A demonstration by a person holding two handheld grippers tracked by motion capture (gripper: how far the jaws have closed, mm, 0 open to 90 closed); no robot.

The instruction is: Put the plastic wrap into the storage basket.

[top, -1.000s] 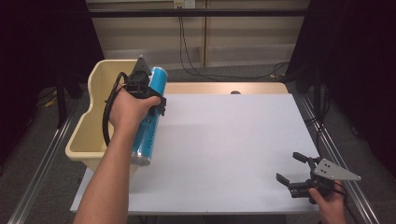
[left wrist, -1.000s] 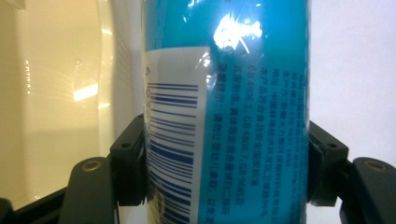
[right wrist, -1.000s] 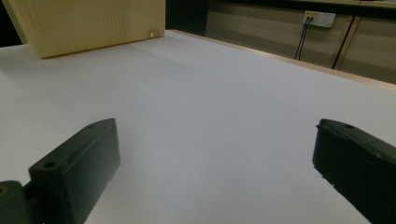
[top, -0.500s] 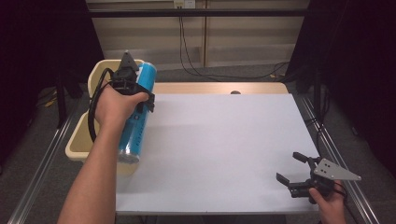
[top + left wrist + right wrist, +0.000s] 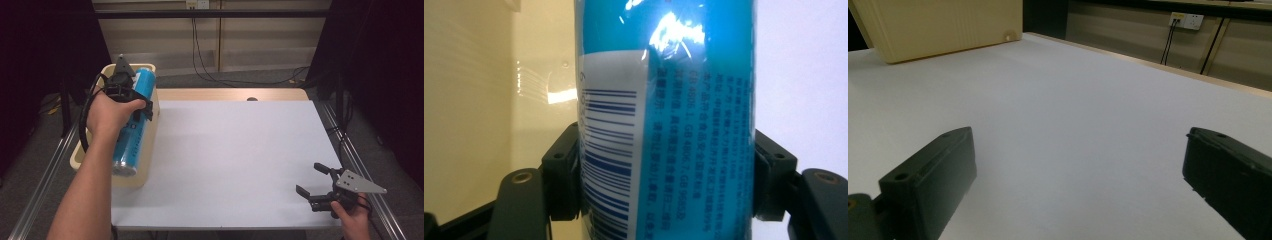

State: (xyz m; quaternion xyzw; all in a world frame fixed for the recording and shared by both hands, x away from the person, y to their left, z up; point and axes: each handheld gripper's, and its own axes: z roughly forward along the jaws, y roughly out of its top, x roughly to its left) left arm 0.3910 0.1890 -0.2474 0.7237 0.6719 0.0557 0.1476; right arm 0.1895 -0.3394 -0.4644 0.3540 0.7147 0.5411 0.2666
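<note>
A long blue can [image 5: 131, 145] with a white barcode label hangs lengthwise over the cream bin [image 5: 151, 131] at the table's left edge. My left gripper [image 5: 131, 107] is shut on the can's middle. In the left gripper view the two black pads [image 5: 566, 180] press on both sides of the can [image 5: 674, 75], and the left gripper [image 5: 669, 172] has the bin's inside wall [image 5: 474, 100] behind it. My right gripper [image 5: 310, 179] rests near the table's front right corner, open with nothing between its jaws. In the right gripper view, white tabletop lies under the right gripper [image 5: 1078, 165].
The white tabletop [image 5: 235, 150] stretches between the bin and the right gripper. The bin [image 5: 948, 25] shows far off in the right gripper view. Cables and a wall socket [image 5: 1185, 20] lie behind the table. Metal rails [image 5: 360, 165] run along both sides.
My left hand has carried the can leftward, from above the bin's table-side rim to over the bin itself. The right gripper has stayed put.
</note>
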